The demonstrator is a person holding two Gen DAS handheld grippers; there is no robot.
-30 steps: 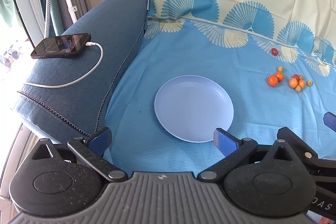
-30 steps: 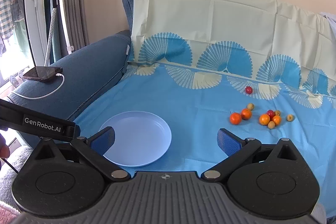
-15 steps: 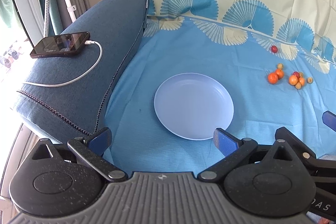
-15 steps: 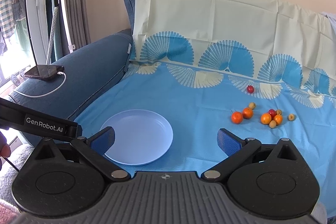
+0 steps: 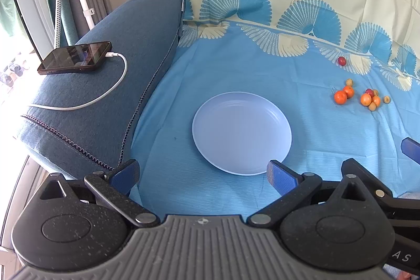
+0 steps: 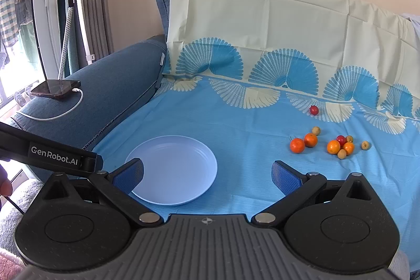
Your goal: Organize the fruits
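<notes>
A phone (image 5: 74, 57) on a white charging cable (image 5: 105, 93) lies on the sofa armrest (image 5: 110, 106) at far left, well apart from the work. Right of the armrest the sofa seat carries a blue patterned cloth (image 6: 236, 117). On the cloth's left part, near its front edge, rests an empty pale-blue plate (image 5: 241, 133), presumably set there to receive the fruit. The left gripper (image 5: 202, 176) hovers before the plate with jaws spread wide and nothing between them. The right gripper (image 6: 207, 173) is likewise wide open and empty, between the plate and the fruit. Toward the cloth's right side the fruits (image 6: 330, 143) lie loose: four glossy orange ones, several small yellowish ones, one dark red in the cluster. Another red fruit (image 6: 314, 110) lies apart toward the back edge. Their kind is hard to tell at this distance. None is yet on the plate.
</notes>
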